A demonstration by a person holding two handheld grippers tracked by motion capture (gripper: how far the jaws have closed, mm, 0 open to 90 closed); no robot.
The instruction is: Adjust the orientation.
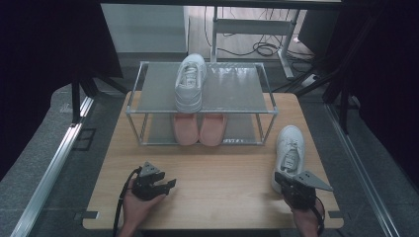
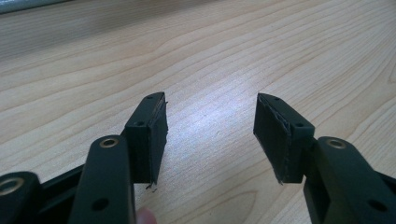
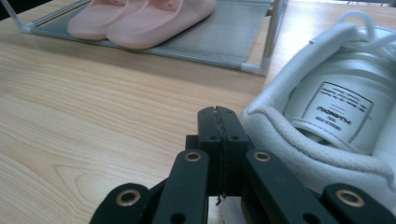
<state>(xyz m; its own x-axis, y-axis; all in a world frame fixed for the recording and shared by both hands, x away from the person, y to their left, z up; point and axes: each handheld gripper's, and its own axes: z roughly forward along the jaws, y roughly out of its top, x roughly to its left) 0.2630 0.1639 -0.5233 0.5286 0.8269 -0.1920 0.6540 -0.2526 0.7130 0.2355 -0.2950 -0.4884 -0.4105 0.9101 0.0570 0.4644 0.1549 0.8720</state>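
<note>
The right gripper (image 3: pixel 219 122), jaws pressed together on nothing, sits at the heel of the white sneaker (image 1: pixel 289 150). The sneaker's long axis runs from this gripper toward the shoe rack (image 1: pixel 267 101). The left gripper (image 1: pixel 157 184) is well apart from the sneaker, jaws wide.

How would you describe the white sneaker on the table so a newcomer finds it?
Start at the metal shoe rack. Right of it, a white sneaker lies on the wooden table. Unlike its mate on the top shelf, it sits beside the right tongs.
</note>
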